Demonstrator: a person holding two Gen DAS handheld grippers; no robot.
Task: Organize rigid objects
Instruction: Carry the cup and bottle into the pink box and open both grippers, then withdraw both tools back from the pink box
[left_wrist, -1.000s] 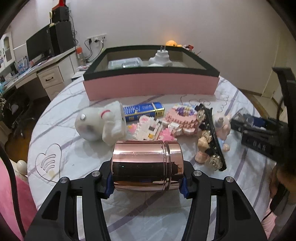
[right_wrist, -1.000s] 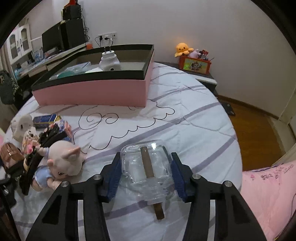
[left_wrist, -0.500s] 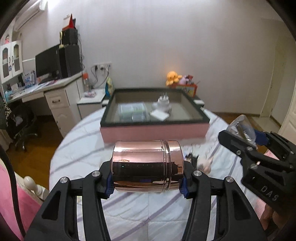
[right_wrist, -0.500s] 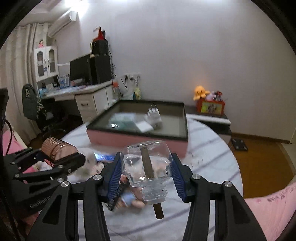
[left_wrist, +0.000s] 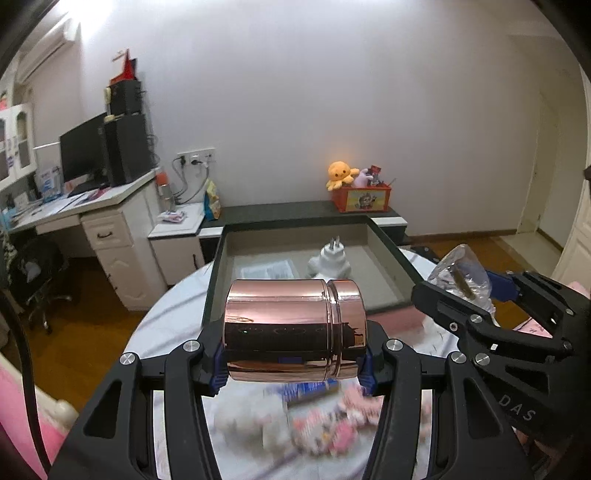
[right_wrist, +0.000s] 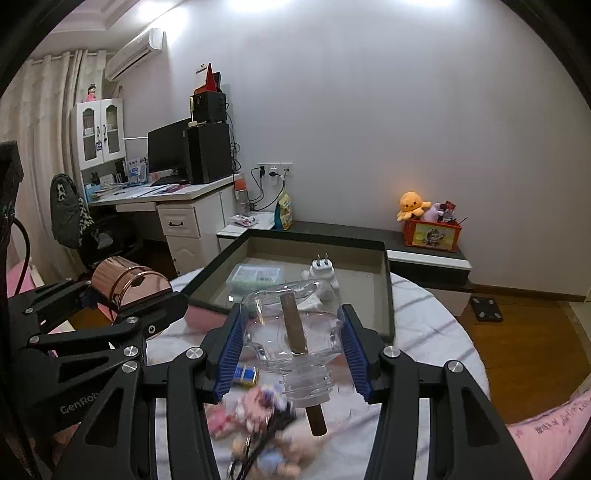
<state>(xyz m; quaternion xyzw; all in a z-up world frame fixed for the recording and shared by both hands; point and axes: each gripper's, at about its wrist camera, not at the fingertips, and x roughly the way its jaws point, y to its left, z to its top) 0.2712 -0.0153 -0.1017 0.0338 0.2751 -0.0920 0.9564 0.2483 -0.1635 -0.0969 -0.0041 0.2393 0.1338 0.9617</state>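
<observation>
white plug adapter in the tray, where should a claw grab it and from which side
Probably the rounded white body of the plug adapter, pinched across its sides from above. It stands in the tray with its two metal prongs pointing up, so they are too thin to hold well. Keep clear of the flat packet beside it.

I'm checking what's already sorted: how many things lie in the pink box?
2 visible: a white plug near the box's middle and a flat packet to its left. The held items may hide more.

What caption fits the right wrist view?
Right hand-held gripper carries clear glass bottle toward pink box.
</observation>
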